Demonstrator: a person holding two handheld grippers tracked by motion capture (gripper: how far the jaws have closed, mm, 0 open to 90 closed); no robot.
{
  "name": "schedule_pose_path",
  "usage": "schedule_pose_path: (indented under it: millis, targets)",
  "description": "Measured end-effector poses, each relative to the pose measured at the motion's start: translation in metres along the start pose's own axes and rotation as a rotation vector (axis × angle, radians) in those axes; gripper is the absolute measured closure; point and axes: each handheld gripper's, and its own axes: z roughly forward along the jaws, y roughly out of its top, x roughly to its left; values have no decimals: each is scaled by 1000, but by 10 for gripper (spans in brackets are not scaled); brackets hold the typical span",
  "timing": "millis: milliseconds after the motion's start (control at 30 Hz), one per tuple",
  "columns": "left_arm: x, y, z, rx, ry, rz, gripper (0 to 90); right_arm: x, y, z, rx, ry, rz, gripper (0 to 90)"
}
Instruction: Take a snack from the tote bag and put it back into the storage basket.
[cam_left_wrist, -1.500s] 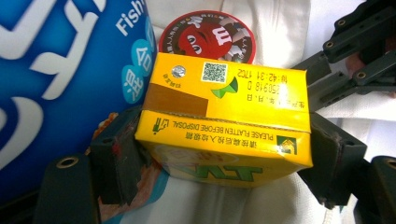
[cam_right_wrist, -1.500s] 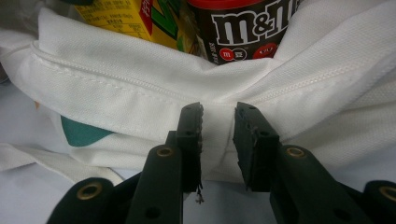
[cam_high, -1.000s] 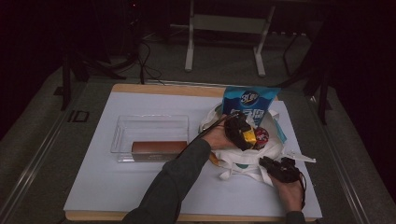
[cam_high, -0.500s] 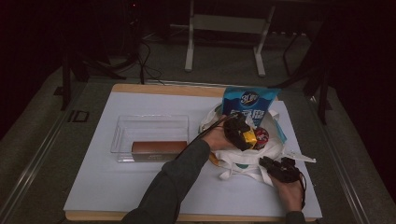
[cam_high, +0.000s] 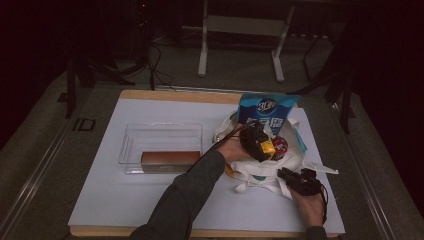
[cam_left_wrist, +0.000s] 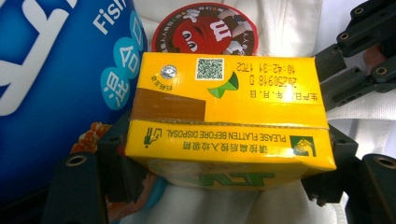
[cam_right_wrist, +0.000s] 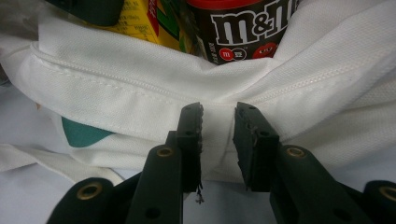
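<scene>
A white cloth bag (cam_high: 270, 169) lies at the right of the table. It holds a blue snack pouch (cam_high: 265, 111), a red-lidded M&M's tub (cam_high: 280, 146) and a yellow drink carton (cam_high: 268, 148). My left gripper (cam_high: 261, 144) is over the bag's mouth. Its jaws have just been closing a little and are shut on the yellow carton (cam_left_wrist: 229, 116), one jaw on each end, beside the tub's lid (cam_left_wrist: 205, 28). My right gripper (cam_right_wrist: 218, 126) is shut on a fold of the bag's near rim (cam_right_wrist: 140, 84), below the tub (cam_right_wrist: 243, 32).
A clear plastic tray (cam_high: 160, 132) stands at the middle left of the white mat, with a brown box (cam_high: 170, 157) in its near part. The bag's straps (cam_high: 250, 186) trail toward the table's front edge. A stand's legs rise beyond the far edge.
</scene>
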Motion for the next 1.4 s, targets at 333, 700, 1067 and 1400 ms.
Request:
schedule_pose_path:
  millis: [333,700,1067,1400]
  targets:
    - [-4,4,-9,0,41,13,279,0,0,0,0,-1,-2,720]
    - [-9,12,-37,-48,81,-10,279,1,0,0,-1,-3,-6,721]
    - [-11,15,-62,-102,115,-37,279,0,0,0,-2,-4,-9,721]
    - [-13,14,-88,-136,143,-48,279,1,0,0,-3,-6,-9,721]
